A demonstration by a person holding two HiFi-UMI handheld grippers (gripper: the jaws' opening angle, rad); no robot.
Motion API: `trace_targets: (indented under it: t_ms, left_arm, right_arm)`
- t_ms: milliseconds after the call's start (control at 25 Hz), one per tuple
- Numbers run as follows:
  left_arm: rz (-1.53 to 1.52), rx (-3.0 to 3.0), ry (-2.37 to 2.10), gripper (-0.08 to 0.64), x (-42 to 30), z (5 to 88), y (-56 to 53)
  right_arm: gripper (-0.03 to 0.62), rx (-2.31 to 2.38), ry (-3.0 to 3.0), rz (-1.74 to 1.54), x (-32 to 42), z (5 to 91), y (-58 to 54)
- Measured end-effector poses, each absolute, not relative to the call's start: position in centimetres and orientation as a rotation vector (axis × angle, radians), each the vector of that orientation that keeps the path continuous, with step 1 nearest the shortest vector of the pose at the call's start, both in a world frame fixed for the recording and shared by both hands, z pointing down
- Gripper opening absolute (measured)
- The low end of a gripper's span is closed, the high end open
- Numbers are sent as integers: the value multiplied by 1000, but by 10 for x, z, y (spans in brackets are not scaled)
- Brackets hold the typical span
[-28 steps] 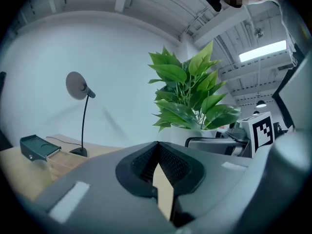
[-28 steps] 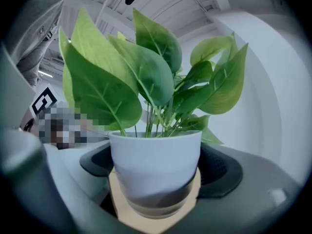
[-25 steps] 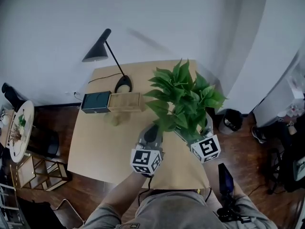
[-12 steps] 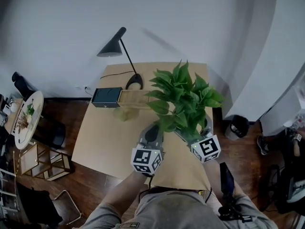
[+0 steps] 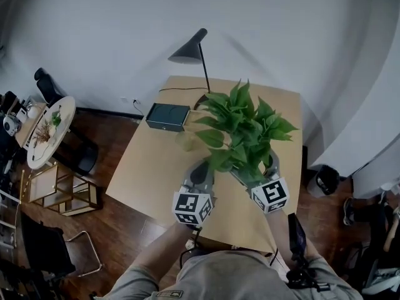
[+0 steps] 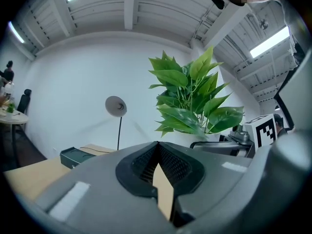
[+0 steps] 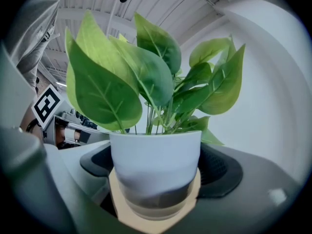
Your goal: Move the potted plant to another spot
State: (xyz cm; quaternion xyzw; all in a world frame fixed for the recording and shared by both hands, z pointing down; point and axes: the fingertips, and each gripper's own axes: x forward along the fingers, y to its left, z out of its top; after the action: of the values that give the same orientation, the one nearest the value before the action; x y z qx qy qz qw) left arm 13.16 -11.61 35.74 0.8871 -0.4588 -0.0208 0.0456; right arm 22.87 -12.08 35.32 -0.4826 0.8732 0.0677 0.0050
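The potted plant (image 5: 244,130) has broad green leaves and a white pot (image 7: 156,165). My right gripper (image 7: 156,179) is shut on that pot, one dark pad on each side, and the tan table top shows beneath it. In the head view the leaves hide the pot, and the right gripper (image 5: 255,167) reaches in under them. My left gripper (image 5: 200,167) hovers just left of the plant, jaws shut with nothing in them. In the left gripper view the left gripper (image 6: 158,150) has its pads touching at the tips, with the plant (image 6: 190,101) to its right.
On the wooden table (image 5: 156,167) a dark green box (image 5: 167,116) lies at the far left, and a black desk lamp (image 5: 190,52) stands behind the plant. A round side table (image 5: 47,130), a gold rack (image 5: 59,195) and a chair (image 5: 44,249) stand on the floor to the left.
Both grippers and the plant have travelled left across the table, toward the lamp and the box. The lamp's base is now behind the leaves. Both grips look unchanged.
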Motion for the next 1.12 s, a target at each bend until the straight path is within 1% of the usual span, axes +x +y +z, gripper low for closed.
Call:
trace_targets:
  t_ms: [400,600,680,920,1000,1120]
  left_arm:
    - [-102,2638,-1527,2,11,349,-135]
    - [-127,2616,-1571,2,-91,350,-152]
    - [-125,2614,-1587,2,-106,349,-152]
    - [-83,2601,-1630,2,-102,342,-142]
    - [-75,2586,-1643,2,-128,346,-145]
    - [-84,2559,-1664,2,-185,351,-151]
  right_arm:
    - [523,-1398,2805,212,110,351,-139]
    - [523,-1336,2838,221,4,357,-158]
    - [523,-1315,2843,218,-13,358,-161]
    - [523,-1253,2840,193,-14,353,-157]
    - [522,-1234,2846,179,-42,356,-162]
    - [523,-1191,2879,175,-103,363,-168]
